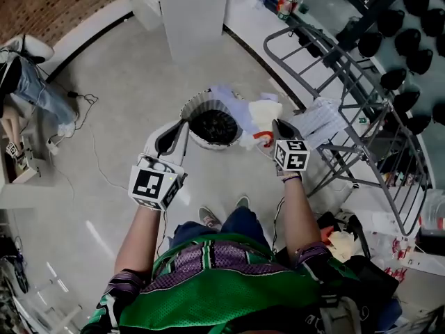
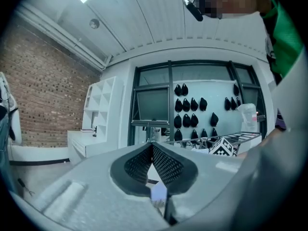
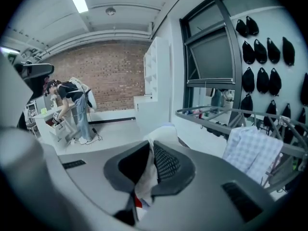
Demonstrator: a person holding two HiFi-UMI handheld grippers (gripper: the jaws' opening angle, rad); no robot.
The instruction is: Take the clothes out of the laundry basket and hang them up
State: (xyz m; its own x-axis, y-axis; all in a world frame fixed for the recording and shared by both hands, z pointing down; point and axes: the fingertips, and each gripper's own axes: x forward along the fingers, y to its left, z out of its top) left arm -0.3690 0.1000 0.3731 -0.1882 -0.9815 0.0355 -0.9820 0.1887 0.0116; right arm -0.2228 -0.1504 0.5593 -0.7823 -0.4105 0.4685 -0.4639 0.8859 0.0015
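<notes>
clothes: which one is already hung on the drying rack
The pale checked shirt, draped over the bars of the drying rack. The white garment is clamped in the right tongs, off the rack.

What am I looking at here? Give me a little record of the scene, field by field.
Laundry basket: on the floor, dark clothes inside
Right gripper: shut on a white garment with a red patch
Left gripper: jaws together, nothing clearly held
Drying rack: beside the basket, checked shirt draped on it
</notes>
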